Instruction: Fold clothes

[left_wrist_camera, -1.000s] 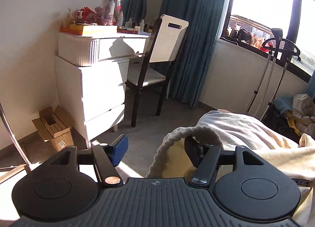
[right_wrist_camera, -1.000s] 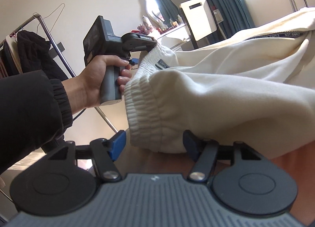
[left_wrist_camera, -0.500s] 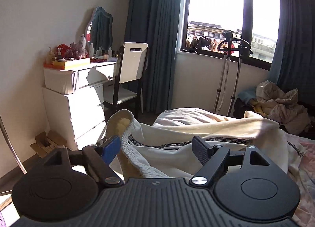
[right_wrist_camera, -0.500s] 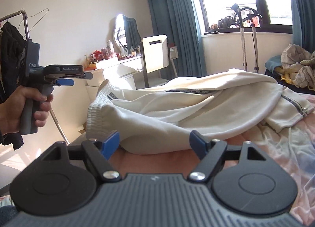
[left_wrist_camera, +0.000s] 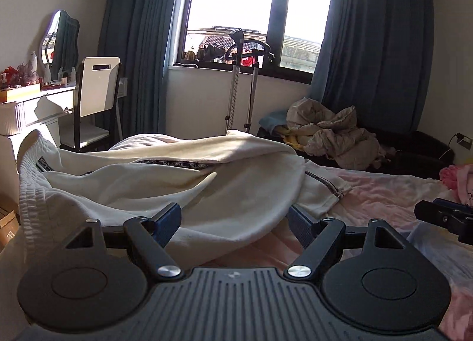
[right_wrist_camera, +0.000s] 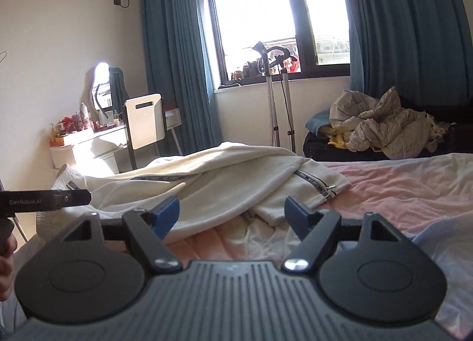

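Observation:
Cream white track pants (left_wrist_camera: 183, 193) with a black printed side stripe lie folded over on the pink bed (left_wrist_camera: 393, 193), waistband at the left. They also show in the right wrist view (right_wrist_camera: 224, 184), with a zipped cuff (right_wrist_camera: 325, 187) toward the right. My left gripper (left_wrist_camera: 235, 219) is open and empty, just in front of the near edge of the pants. My right gripper (right_wrist_camera: 232, 214) is open and empty, close to the near fold. The left gripper's body (right_wrist_camera: 44, 200) shows at the left of the right wrist view.
A white dresser (right_wrist_camera: 88, 149) with a mirror and bottles and a white chair (left_wrist_camera: 97, 89) stand at the left. A garment steamer stand (left_wrist_camera: 239, 81) is under the window. A heap of crumpled bedding (left_wrist_camera: 334, 131) lies on a dark bench at the back right.
Both grippers have let go of the waistband and drawn back from the pants. The views swung from the waistband end to the right, toward the window. The pants now lie on the bed.

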The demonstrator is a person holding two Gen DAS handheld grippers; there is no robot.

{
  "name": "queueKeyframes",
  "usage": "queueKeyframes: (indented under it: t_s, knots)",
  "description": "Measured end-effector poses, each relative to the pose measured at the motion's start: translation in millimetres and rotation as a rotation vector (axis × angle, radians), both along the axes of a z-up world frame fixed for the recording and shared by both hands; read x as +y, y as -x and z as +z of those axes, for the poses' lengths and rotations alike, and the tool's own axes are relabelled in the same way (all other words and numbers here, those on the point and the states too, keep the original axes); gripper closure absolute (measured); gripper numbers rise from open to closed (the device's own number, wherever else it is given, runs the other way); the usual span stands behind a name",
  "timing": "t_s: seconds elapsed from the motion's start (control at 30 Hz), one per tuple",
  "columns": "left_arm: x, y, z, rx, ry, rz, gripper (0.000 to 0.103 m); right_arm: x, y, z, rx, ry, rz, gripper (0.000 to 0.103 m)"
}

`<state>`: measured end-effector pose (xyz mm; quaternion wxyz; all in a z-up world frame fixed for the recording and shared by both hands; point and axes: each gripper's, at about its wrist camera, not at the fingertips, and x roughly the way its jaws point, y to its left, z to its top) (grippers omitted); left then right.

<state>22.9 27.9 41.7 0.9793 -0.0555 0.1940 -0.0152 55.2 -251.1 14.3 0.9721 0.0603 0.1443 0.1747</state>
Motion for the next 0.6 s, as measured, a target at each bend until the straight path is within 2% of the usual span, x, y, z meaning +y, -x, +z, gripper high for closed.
queueKeyframes:
  t_s: [0.1, 0.2, 0.4, 0.5, 0.6]
  knots:
    - [-23, -10, -16, 0.026, 0.014, -0.019, 0.021, -18, -3, -9, -0.010, -0.027, -0.018, 0.024]
    - [-37, -21, -27, 0.039, -0.010, -0.043, 0.021, -29, -8, -16, -0.007, -0.035, -0.027, 0.024]
    - [-54, -62, -45, 0.076, -0.094, -0.108, 0.021, -39, -20, -17, 0.002, -0.075, -0.067, 0.024]
    - [-61, -88, -60, 0.085, -0.161, -0.139, 0.021, -41, -24, -20, 0.042, -0.090, -0.090, 0.024]
    - [-68, -117, -75, 0.096, -0.225, -0.139, 0.021, -43, -25, -20, 0.046, -0.087, -0.112, 0.023]
